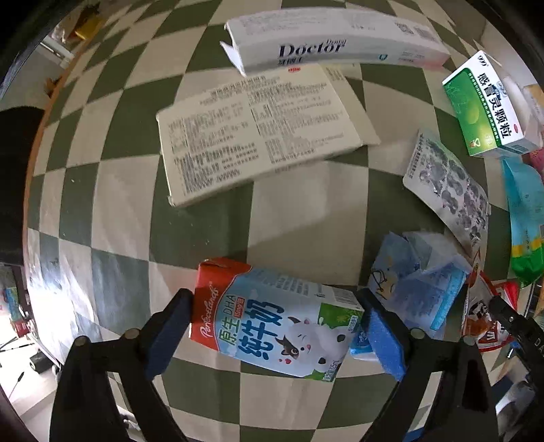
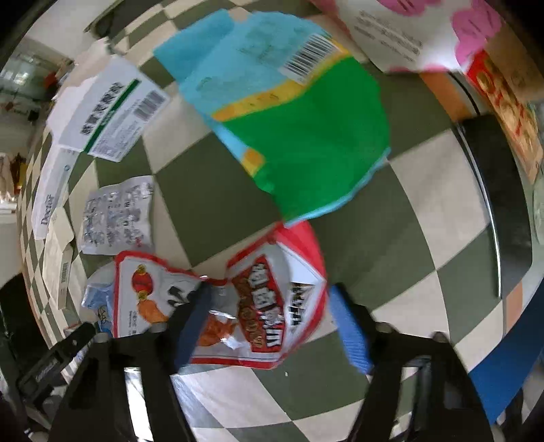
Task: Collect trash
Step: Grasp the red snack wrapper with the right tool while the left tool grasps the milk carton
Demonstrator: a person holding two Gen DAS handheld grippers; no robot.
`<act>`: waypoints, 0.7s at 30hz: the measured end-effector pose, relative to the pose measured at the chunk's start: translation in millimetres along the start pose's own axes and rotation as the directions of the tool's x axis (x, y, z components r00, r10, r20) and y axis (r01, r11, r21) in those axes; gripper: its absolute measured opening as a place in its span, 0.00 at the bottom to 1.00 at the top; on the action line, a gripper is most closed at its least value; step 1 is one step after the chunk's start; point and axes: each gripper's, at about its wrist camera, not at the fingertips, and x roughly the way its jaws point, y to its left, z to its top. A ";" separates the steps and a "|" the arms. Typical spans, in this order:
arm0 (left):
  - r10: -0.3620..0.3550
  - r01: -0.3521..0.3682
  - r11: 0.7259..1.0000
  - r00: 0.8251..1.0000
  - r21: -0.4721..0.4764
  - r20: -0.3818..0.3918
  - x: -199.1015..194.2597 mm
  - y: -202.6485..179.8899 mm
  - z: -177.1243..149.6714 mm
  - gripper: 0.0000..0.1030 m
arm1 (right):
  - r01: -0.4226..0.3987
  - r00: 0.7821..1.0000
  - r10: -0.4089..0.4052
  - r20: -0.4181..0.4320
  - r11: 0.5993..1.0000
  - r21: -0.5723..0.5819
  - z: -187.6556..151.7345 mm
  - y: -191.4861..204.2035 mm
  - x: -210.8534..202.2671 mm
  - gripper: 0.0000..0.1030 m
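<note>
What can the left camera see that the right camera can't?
Only the left view shows the milk carton between the left hand-held gripper fingers, and the big flat box with small print.

Only the right view shows the pink-and-white packet and the dark bin rim.

Both show the checkered cloth, the Doctor box, the red snack wrapper and the green-and-blue bag.

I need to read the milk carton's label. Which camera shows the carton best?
The left wrist view: the milk carton lies label up and sharp between the left gripper fingers. The right wrist view does not show it, only other wrappers.
</note>
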 end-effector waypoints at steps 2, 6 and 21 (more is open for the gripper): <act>0.003 -0.003 1.000 1.000 -0.002 0.012 -2.4 -0.2 -3.4 0.92 | 0.005 1.000 -0.005 0.014 1.000 -0.027 -0.7 9.0 -1.8 0.43; 0.022 -0.022 1.000 0.999 0.005 0.045 -13.5 -1.0 -12.0 0.92 | 0.014 0.997 -0.009 0.080 0.998 -0.061 -2.4 20.5 -11.2 0.19; 0.019 -0.023 1.000 0.978 0.019 0.207 -90.8 -19.1 -65.5 0.92 | -0.032 0.964 0.076 0.253 0.984 -0.174 -38.8 32.6 -88.3 0.08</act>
